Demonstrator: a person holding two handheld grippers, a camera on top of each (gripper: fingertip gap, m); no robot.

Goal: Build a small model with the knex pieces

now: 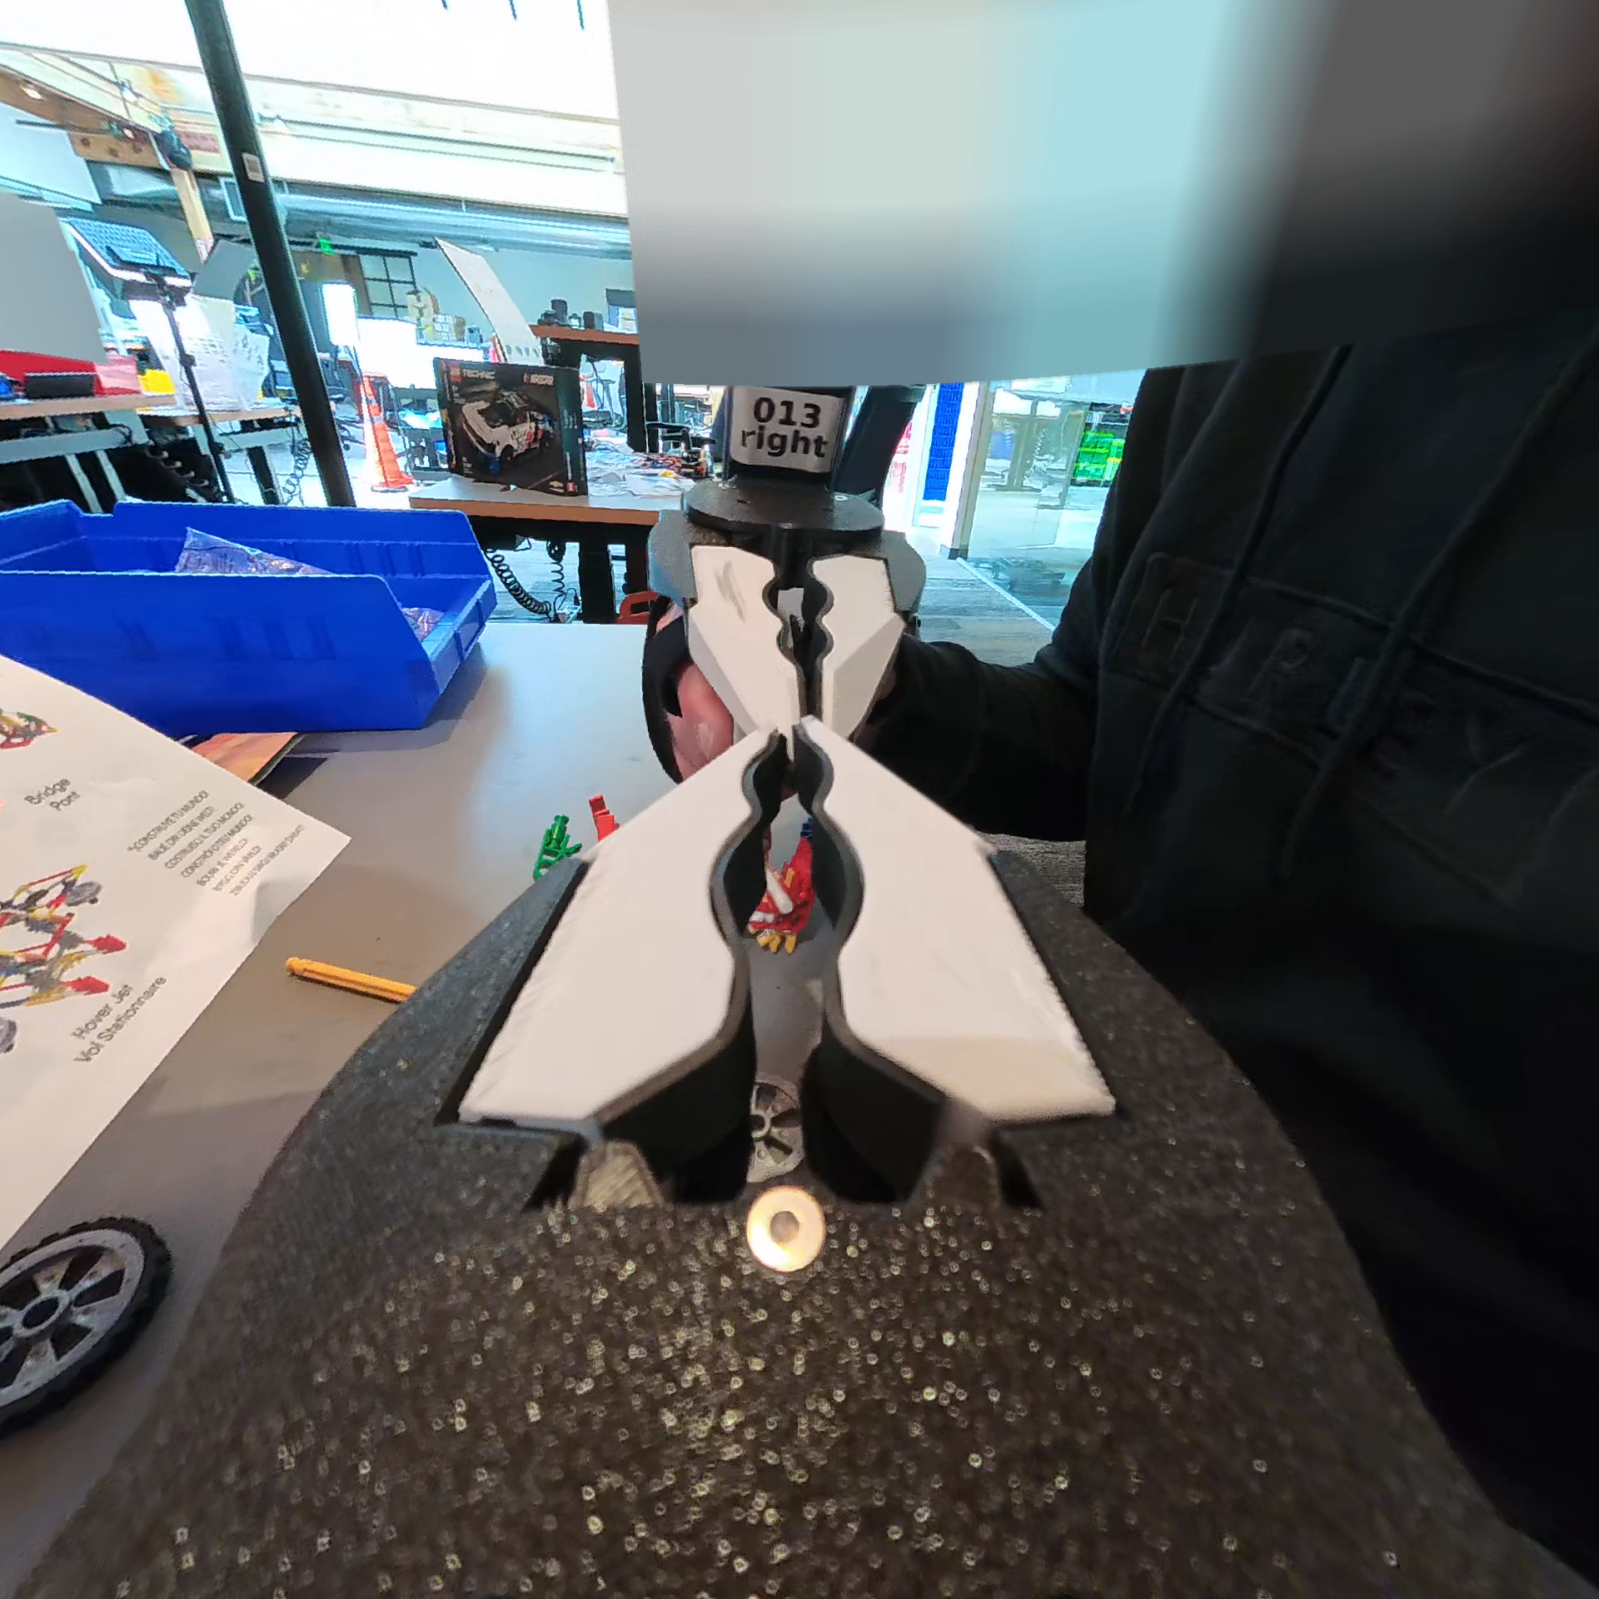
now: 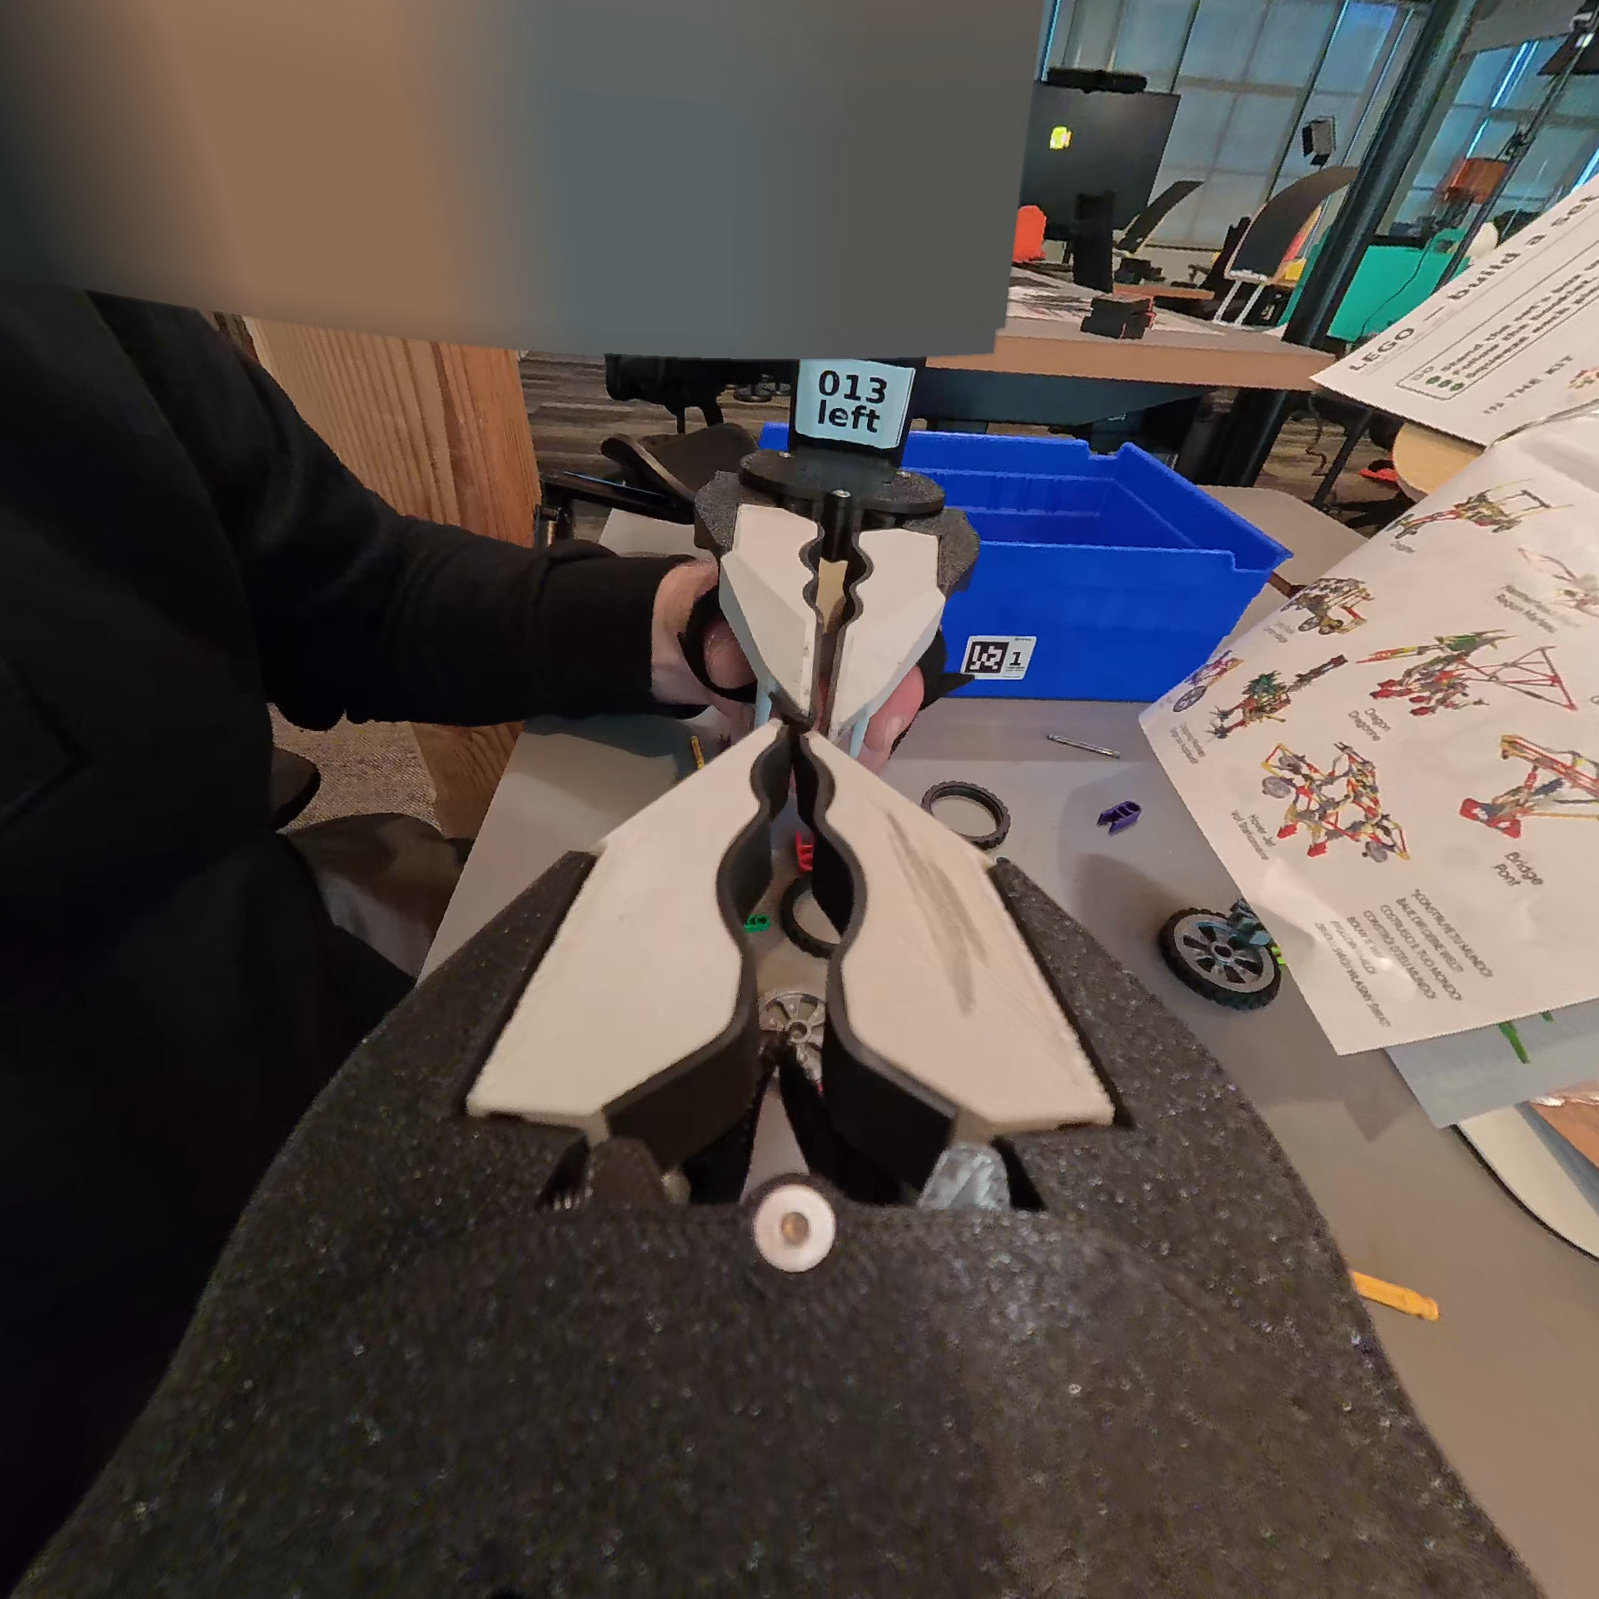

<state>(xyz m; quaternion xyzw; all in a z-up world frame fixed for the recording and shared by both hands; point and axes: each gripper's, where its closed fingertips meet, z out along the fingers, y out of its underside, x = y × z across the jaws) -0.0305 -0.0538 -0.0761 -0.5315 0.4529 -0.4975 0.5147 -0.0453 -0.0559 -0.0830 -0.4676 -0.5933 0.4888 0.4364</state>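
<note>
Tools meet tip to tip above your counter [image 2: 1082,779]: your left tool [image 1: 792,740] and right tool [image 2: 792,735] both have fingers pressed together, and whether they pinch anything I cannot tell. Loose black tyre ring [image 2: 966,812] lies just beside them, blue bin [image 2: 1125,562] behind.

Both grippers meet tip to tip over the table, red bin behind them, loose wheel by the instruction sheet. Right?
Not quite: the bin is blue, not red, as the right wrist view shows. The rest holds: the left gripper and right gripper meet tip to tip over the table, and a loose wheel lies by the instruction sheet.
</note>
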